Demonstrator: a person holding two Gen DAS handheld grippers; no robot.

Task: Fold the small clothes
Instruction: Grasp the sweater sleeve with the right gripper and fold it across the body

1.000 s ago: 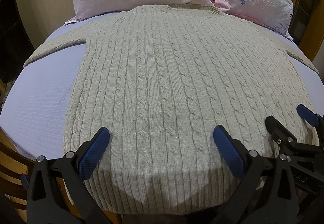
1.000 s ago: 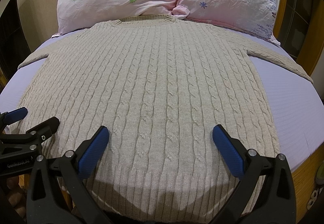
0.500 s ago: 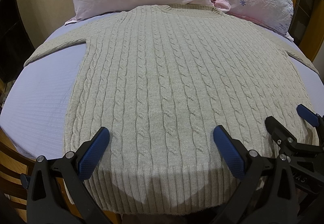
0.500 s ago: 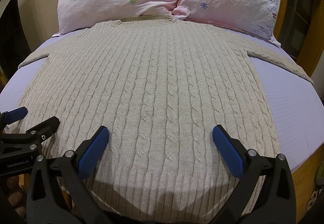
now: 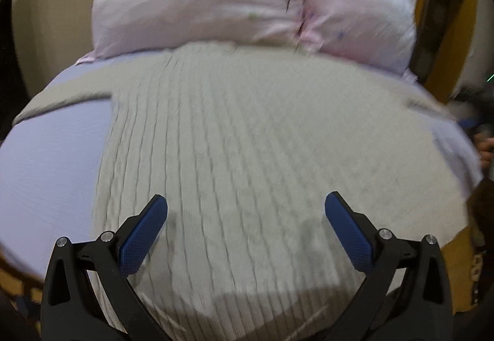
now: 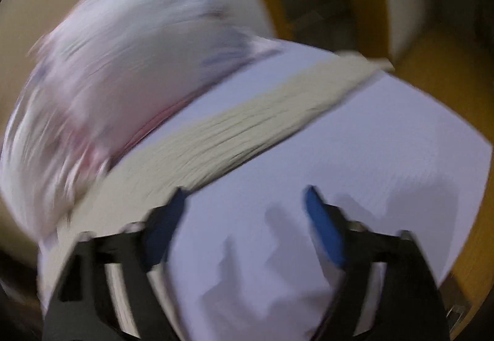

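My left gripper (image 5: 246, 216) hangs with its blue pads spread wide and nothing between them, low over the body of the beige cable-knit sweater (image 5: 262, 162), which lies flat on the lavender sheet (image 5: 46, 168) with its neckline up against the two pink pillows (image 5: 247, 1). My right gripper (image 6: 244, 211) is likewise wide apart and empty (that view is badly smeared), poised over bare sheet off to the sweater's side, its left pad at the edge of the outstretched sleeve (image 6: 247, 128), which runs diagonally across the sheet below a pillow (image 6: 123, 72)
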